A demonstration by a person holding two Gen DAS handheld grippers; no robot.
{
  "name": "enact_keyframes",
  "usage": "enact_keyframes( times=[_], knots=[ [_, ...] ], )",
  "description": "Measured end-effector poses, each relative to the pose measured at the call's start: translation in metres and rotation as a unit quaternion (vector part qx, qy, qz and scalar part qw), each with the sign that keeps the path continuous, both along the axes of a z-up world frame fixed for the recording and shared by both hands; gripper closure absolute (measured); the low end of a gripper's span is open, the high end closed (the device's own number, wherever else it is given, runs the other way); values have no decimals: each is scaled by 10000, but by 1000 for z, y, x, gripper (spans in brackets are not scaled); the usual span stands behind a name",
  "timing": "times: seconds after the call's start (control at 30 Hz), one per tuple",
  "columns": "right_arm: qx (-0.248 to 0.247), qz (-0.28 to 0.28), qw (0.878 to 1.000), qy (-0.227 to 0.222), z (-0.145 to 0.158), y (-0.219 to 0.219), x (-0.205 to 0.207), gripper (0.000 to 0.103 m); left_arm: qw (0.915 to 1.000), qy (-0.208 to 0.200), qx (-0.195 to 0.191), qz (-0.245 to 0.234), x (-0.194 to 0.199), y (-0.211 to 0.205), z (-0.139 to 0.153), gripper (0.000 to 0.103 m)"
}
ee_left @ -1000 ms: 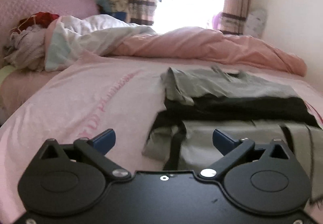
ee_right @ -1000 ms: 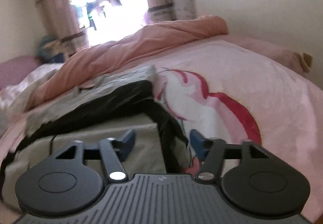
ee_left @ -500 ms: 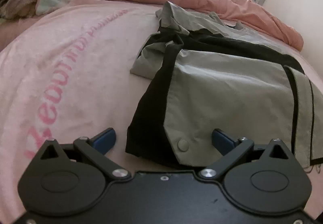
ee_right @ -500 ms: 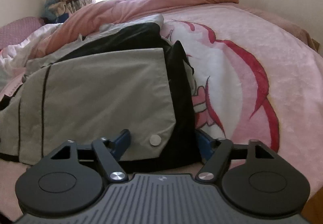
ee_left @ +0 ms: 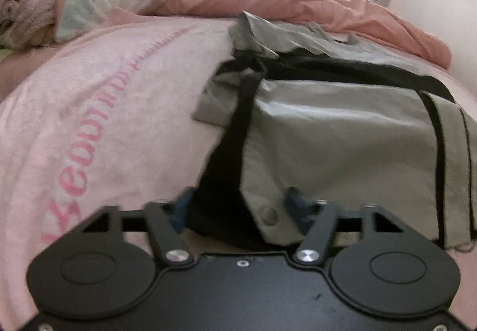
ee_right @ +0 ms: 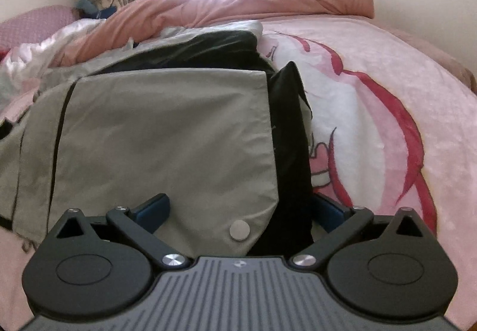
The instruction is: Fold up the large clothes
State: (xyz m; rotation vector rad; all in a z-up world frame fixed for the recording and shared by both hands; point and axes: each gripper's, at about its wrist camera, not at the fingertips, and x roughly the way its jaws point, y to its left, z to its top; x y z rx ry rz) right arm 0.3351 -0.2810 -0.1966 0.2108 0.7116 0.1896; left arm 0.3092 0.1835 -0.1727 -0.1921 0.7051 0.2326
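A grey jacket (ee_left: 342,128) with black lining and a snap button lies partly folded on the pink bed. In the left wrist view my left gripper (ee_left: 238,205) is at its near left corner. Its jaws are closing, and the blue fingertips (ee_left: 182,205) press in on the black edge and grey flap bunched between them. In the right wrist view the same jacket (ee_right: 164,128) fills the middle. My right gripper (ee_right: 241,208) is low over its near right corner. Its jaws are opening wide, with the snap button (ee_right: 239,230) and black edge between them but no pad pressing.
A pink blanket (ee_left: 104,107) with lettering covers the bed; the right wrist view shows its cartoon print (ee_right: 387,110). A rumpled salmon duvet (ee_left: 298,6) lies behind the jacket. Loose clothes (ee_left: 29,12) are piled at the far left. A wall lies close on the right.
Both grippers came down to the jacket's near hem. The left jaws narrowed from wide open onto the left corner. The right jaws spread wider around the right corner.
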Motion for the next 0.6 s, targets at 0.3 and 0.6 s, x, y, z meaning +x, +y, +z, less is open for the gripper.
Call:
enact_keyframes(
  times=[0.3,0.6],
  knots=[
    [446,-367,9982,175,5,-15,-2,7,9971,-35,-611,-462,-2,16,-3,22],
    [774,-215,9965,243,4,-35,-6,45,9982,-22,-353,-489,16,-4,-6,22]
  ],
)
